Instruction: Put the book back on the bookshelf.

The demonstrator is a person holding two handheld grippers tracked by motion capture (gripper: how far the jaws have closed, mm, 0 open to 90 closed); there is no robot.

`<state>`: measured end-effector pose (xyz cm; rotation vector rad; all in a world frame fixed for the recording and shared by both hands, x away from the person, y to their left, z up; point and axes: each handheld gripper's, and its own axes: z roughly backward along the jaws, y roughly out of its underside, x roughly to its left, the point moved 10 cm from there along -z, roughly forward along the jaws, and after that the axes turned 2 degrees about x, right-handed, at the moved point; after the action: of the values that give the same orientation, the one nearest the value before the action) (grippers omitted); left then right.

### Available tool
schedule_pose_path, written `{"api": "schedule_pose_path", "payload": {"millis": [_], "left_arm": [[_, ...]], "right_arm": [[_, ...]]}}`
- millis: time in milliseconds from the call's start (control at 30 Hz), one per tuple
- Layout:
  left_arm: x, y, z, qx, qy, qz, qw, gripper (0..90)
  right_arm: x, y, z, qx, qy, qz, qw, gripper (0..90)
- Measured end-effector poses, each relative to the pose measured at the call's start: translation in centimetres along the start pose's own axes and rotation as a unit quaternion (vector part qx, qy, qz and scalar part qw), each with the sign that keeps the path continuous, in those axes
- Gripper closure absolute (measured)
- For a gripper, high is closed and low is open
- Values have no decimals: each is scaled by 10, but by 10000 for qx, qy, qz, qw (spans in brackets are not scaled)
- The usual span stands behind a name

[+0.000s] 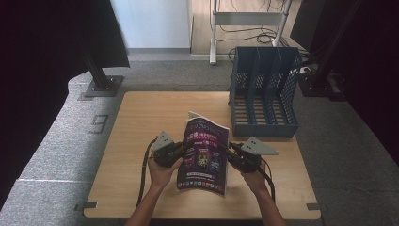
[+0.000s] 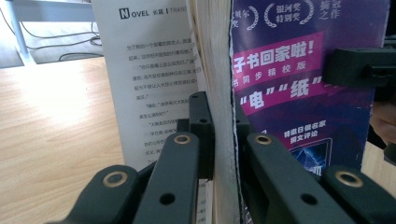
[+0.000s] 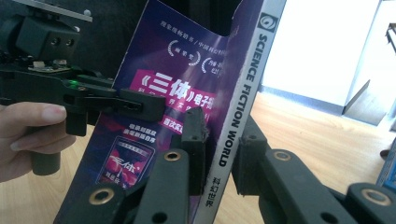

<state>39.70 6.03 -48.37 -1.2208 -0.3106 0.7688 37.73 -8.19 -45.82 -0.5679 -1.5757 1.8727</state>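
Two grippers clamped on the magazine [image 1: 204, 155]: left gripper [image 1: 176, 151] at page edge, right gripper [image 1: 234, 153] at spine; grips to be kept level.

Blue slotted file rack [image 1: 265, 94] on wooden table [image 1: 141, 141], far right; cables [image 1: 244, 33] on floor beyond.

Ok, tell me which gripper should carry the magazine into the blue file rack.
Right, probably. The right gripper is shut on the magazine's spine and sits nearer the file rack; the left gripper clamps the page edge, farther away.
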Motion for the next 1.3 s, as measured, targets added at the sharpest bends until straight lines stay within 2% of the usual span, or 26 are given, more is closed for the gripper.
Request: {"api": "schedule_pose_path", "payload": {"millis": [200, 300, 600, 733, 900, 1000, 1167, 1300], "left_arm": [[-3, -9, -5, 15, -36, -159, 9999, 859], [-5, -9, -6, 4, -38, -174, 9998, 859], [-2, -5, -2, -30, -28, -124, 9999, 839], [0, -4, 0, 7, -24, -119, 9999, 790], [3, -3, 0, -26, 17, -19, 10000, 748], [3, -3, -1, -47, 35, -11, 10000, 756], [2, -7, -2, -55, 89, -28, 9999, 840], [4, -13, -3, -100, 87, -89, 9999, 853]], "right_arm": [[-5, -3, 4, -134, 43, -46, 9999, 774], [-6, -3, 6, -146, 63, -10, 9999, 775], [-6, 0, 4, -119, 68, 9, 9999, 781], [-4, 0, 4, -124, 53, 34, 9999, 783], [-1, -1, 5, -155, -31, 77, 9998, 784], [0, -1, 5, -155, -44, 100, 9998, 784], [2, -2, 4, -146, -21, 177, 9997, 783], [1, -5, 2, -151, 22, 239, 9996, 784]]}}
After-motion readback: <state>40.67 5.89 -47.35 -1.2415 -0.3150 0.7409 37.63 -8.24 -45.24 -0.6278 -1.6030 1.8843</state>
